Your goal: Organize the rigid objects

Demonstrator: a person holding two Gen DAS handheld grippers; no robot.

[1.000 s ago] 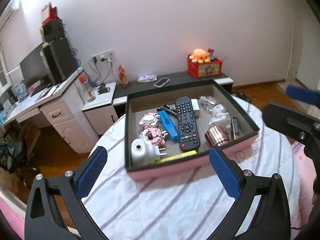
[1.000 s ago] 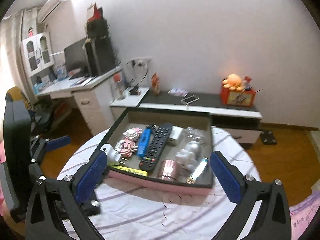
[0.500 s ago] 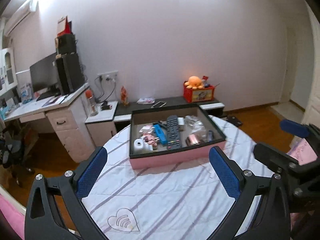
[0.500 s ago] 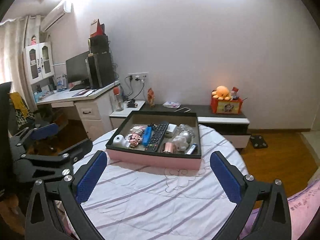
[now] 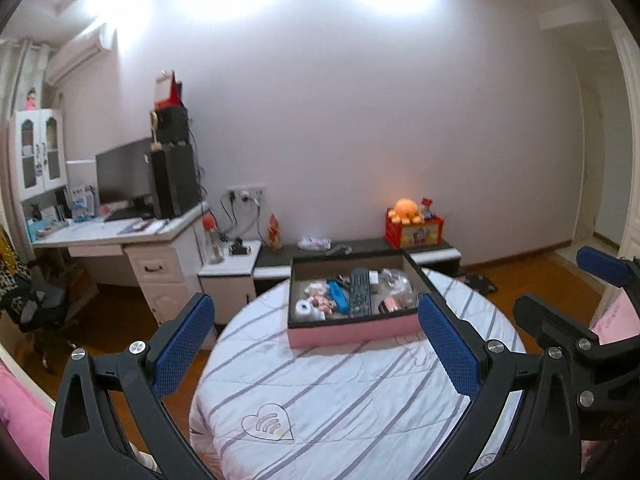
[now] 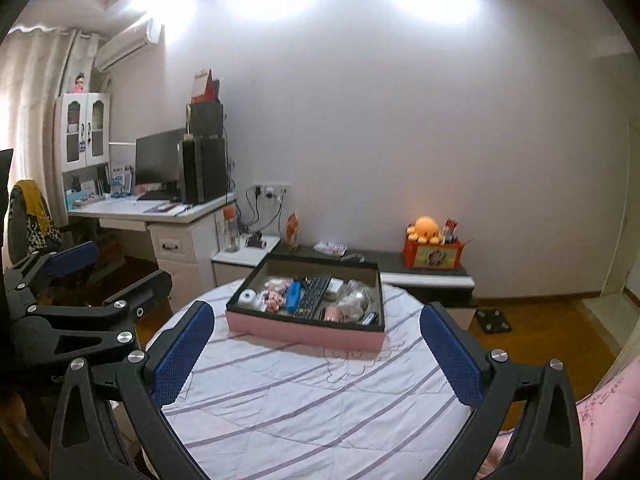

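Left gripper (image 5: 312,350) wide, empty, hanging near the worktop (image 5: 360,392) edge short of the pink box (image 5: 352,330). Right gripper (image 6: 316,354) also wide, empty, same side. Box on the worktop's far half holds remote (image 5: 359,292), blue stick (image 5: 337,294), white roll (image 5: 305,309), all gathered inside, so sorting looks done.

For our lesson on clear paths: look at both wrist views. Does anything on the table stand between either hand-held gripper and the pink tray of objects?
Nothing visible does. Between the left hand-held gripper and the pink tray, and between the right hand-held gripper and it, lies only bare striped tablecloth. Both grippers are open and empty.
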